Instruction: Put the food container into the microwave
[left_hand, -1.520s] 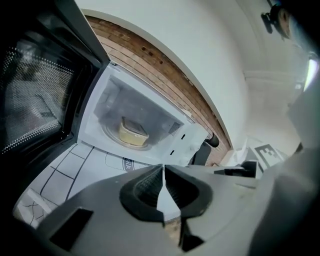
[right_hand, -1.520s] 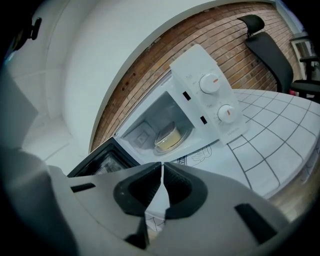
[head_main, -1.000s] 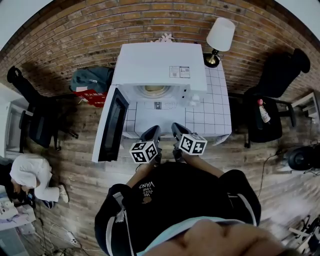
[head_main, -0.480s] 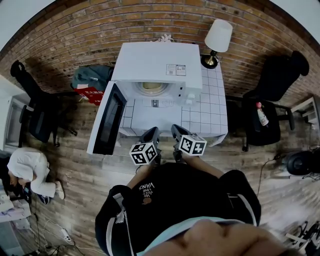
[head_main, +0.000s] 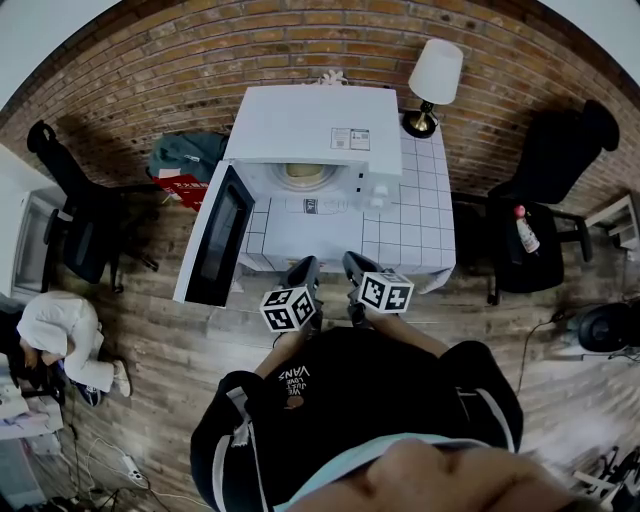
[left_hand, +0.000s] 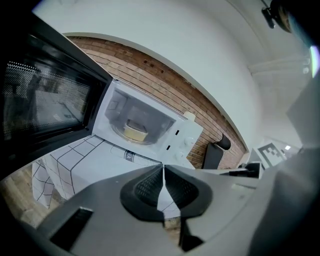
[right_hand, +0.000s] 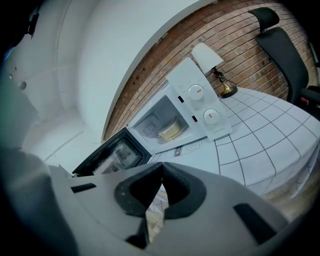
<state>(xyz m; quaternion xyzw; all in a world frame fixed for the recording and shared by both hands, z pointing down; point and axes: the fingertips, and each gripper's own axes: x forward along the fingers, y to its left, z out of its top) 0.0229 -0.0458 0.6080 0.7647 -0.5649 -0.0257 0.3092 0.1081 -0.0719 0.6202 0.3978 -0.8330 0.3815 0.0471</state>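
The white microwave (head_main: 315, 125) stands on a tiled table (head_main: 420, 225) with its door (head_main: 215, 240) swung open to the left. Inside its cavity sits the food container (left_hand: 135, 131), pale yellow under a clear lid, also seen as the container (right_hand: 170, 130) and the container (head_main: 305, 177). My left gripper (head_main: 302, 272) and right gripper (head_main: 352, 268) hover side by side at the table's near edge, well back from the microwave. Both are shut with nothing between the pads. In the gripper views the left gripper (left_hand: 163, 172) and right gripper (right_hand: 162, 172) show pads meeting.
A table lamp (head_main: 435, 80) stands at the table's back right corner. A black office chair (head_main: 545, 200) with a bottle (head_main: 524, 226) is to the right, another chair (head_main: 80, 230) to the left. A person (head_main: 55, 340) crouches on the wooden floor at far left.
Both grippers stay shut and in much the same place. The view has shifted slightly; the crouching person at left has moved a little.
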